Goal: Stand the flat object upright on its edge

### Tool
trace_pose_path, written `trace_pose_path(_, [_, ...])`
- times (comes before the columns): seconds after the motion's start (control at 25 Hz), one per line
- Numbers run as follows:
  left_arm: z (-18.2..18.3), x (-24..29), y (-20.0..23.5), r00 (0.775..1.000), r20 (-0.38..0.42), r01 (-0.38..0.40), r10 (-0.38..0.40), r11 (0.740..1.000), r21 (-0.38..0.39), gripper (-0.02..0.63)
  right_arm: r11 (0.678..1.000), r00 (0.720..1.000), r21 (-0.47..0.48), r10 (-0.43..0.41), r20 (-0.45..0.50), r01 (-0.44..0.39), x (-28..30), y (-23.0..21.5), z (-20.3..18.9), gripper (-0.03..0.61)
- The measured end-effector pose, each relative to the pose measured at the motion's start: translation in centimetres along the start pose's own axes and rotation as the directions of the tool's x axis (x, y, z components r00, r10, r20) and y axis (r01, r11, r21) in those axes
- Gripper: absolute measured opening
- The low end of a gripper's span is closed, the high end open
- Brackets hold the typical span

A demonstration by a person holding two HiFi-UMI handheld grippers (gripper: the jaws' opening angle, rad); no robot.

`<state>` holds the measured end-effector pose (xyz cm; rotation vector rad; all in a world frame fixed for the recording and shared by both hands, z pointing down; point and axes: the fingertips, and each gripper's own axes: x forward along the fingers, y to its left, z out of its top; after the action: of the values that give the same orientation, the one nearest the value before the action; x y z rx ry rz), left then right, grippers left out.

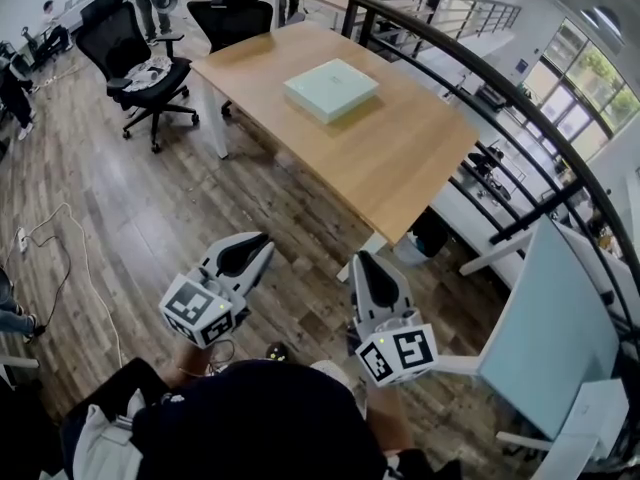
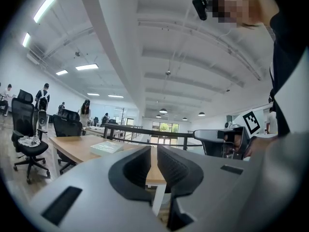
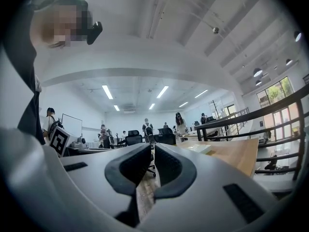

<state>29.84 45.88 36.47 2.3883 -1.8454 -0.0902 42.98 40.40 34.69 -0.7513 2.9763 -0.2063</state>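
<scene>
Nearest, the left claw point(image 1: 258, 248), grey with black pads, has its jaws pressed together bar a thin slit, with nothing between them. Just beside it, the matching right claw point(image 1: 362, 260) is squeezed fully together and likewise holds nothing. Both point level toward the tabletop and hang over the brown wood-plank floor point(image 1: 150, 208), short of the tabletop's near edge, touching nothing. Beyond them stands the light wooden rectangular tabletop point(image 1: 400, 158) on white legs. The flat object point(image 1: 332, 88), a pale mint-white square box, lies on its broad face near the tabletop's middle, well apart from both claws. Farther off, black wheeled office chairs point(image 1: 135, 58) stand at the left, and a black curved metal railing point(image 1: 480, 68) runs past the tabletop's right side.
</scene>
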Motion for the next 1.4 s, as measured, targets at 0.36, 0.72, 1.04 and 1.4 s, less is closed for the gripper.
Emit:
trace_pose_path(0.36, [-1.0, -2.0, 3.5, 0.999, -0.011, -0.052, 0.051, 0.998, -0.026, 0.051, 1.0, 1.0, 0.002, 0.005, -0.001, -0.005, 2.8, 1.4, -0.7, 0.035])
trace_pose_path(0.72, [-1.2, -2.2, 7.6, 0.991, -0.019, -0.13, 0.13, 0.991, -0.019, 0.051, 0.998, 0.998, 0.016, 0.061, -0.007, -0.061, 7.8, 0.6, -1.5, 0.034])
trace_pose_path(1.04, [-0.7, -0.8, 12.5, 0.973, -0.066, -0.218, 0.222, 0.973, 0.071, 0.051, 0.992, 0.992, 0.025, 0.128, 0.002, -0.128, 14.7, -0.8, -1.2, 0.035])
trace_pose_path(1.4, [-0.7, 4.7, 16.8, 0.972, -0.079, -0.217, 0.22, 0.975, 0.045, 0.051, 0.989, 0.99, 0.048, 0.139, -0.012, -0.138, 20.2, -5.3, -1.9, 0.035])
